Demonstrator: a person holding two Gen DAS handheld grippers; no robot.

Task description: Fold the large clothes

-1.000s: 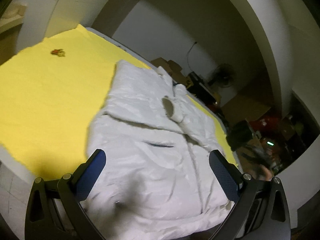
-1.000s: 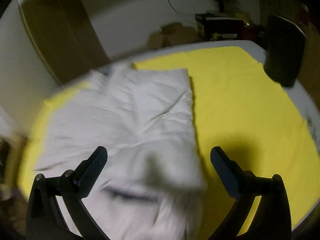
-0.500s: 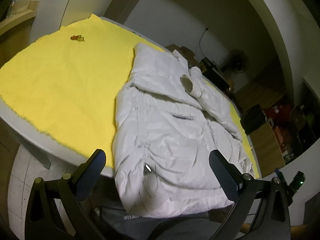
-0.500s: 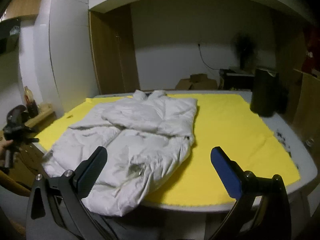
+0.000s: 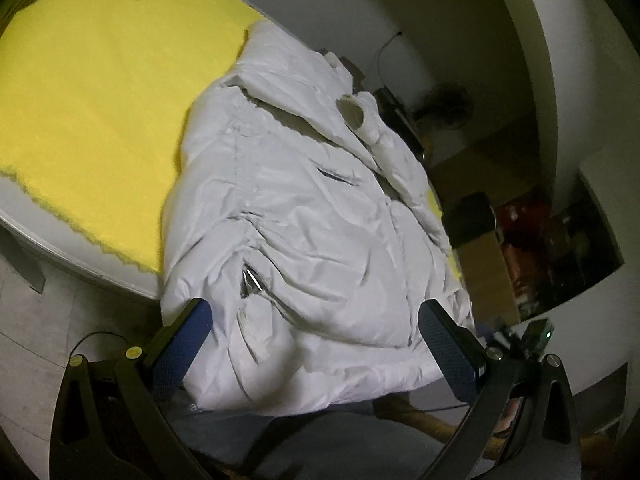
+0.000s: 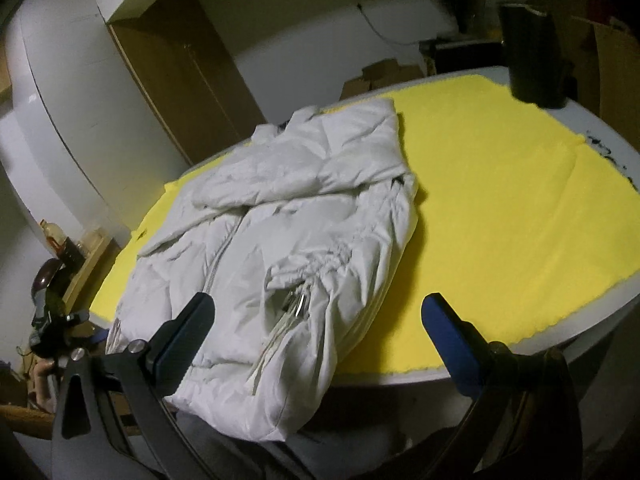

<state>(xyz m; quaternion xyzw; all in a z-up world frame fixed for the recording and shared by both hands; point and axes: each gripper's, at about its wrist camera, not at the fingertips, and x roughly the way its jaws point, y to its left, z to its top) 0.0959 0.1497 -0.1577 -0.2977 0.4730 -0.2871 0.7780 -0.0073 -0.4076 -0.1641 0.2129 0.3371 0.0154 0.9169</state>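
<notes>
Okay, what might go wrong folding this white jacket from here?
The jacket hem droops past the near table edge, so a loose pull might drag it off. The yellow cloth underneath may bunch up. Both the left tool and right tool are open, holding nothing.
</notes>
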